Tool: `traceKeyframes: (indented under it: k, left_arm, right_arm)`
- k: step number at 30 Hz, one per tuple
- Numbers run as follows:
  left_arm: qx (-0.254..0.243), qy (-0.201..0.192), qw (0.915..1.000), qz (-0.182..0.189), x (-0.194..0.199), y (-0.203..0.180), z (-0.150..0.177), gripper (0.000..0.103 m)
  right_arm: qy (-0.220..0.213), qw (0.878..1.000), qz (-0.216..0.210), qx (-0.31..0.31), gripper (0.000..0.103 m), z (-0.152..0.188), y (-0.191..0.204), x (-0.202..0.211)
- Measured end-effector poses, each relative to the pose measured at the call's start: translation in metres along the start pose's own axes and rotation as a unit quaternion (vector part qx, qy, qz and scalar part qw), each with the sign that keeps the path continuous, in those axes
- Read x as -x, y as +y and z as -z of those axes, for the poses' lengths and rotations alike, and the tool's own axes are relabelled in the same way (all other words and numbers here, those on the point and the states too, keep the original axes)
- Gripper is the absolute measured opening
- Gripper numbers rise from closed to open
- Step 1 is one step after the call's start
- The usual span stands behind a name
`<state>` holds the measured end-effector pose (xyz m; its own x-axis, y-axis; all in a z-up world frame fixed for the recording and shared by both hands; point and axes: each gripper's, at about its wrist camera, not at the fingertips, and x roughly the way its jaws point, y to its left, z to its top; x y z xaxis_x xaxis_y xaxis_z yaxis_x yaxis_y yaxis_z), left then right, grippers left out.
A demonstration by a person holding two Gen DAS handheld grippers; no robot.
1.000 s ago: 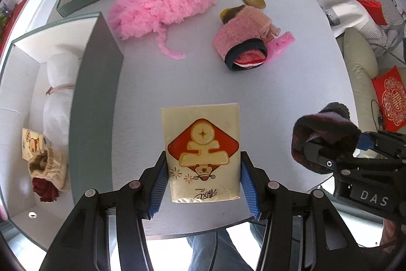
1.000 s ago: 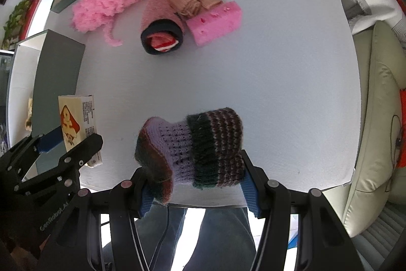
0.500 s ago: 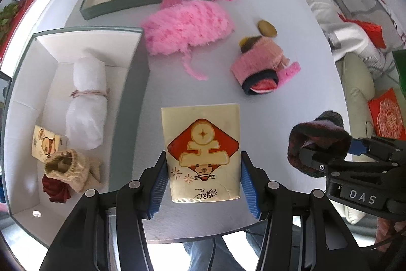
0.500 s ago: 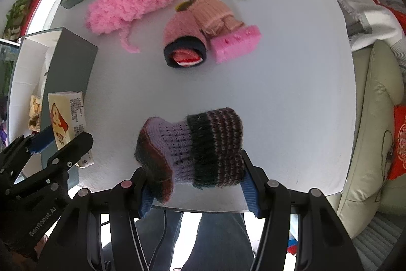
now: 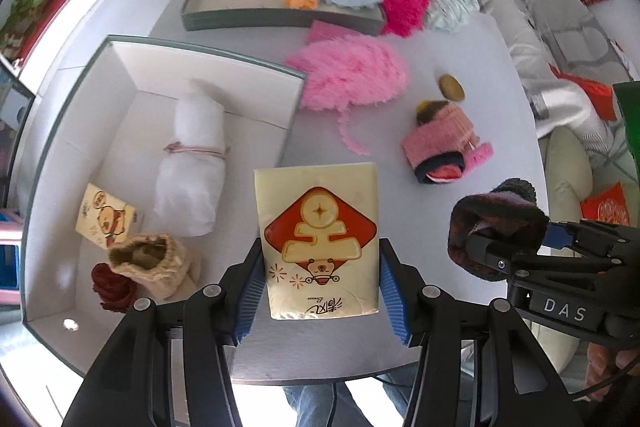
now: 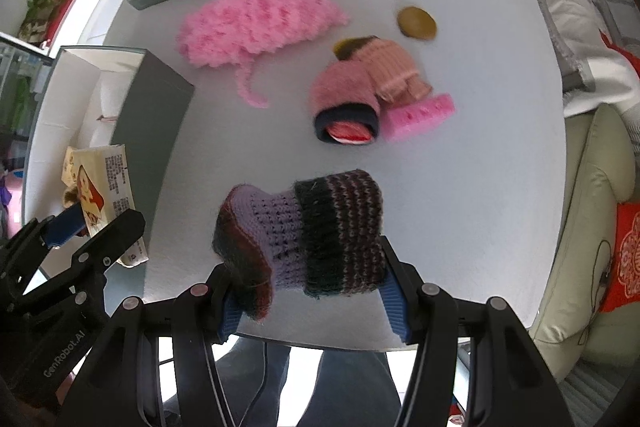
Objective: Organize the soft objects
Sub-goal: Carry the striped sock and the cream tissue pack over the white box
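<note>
Left wrist view looks down on a pale counter (image 5: 240,359) carrying a large open box (image 5: 292,115) with white walls, its floor holding a white roll tied with cord (image 5: 192,163), a beige knit pouch (image 5: 152,263) and a small printed packet (image 5: 105,219). Beyond it lies a fluffy pink piece (image 5: 348,75), then a pink knit bundle (image 5: 436,143). The left hand-held gripper (image 5: 320,291) is clamped on a cream tissue pack (image 5: 318,239), raised above the counter just beside the box's near wall. The right hand-held gripper (image 6: 308,301) is clamped on a striped knit sock (image 6: 312,235), held above the counter's near edge.
</note>
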<state>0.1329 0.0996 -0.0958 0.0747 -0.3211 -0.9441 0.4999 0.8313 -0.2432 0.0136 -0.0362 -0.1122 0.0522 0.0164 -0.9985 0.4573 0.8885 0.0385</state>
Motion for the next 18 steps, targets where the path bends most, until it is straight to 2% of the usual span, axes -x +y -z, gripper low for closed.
traceKeyframes:
  k: [9,18]
  left_arm:
    - [0.056,-0.021,0.9981,-0.010,0.018,0.036,-0.001,0.054]
    - [0.127,-0.038,0.9906,-0.034,0.033,0.087,0.006,0.054]
  right_arm:
    - [-0.017,0.998,-0.002,0.053,0.061,-0.021,0.045,0.013]
    - [-0.029,0.994,-0.017,0.104,0.061,-0.042,0.095,0.020]
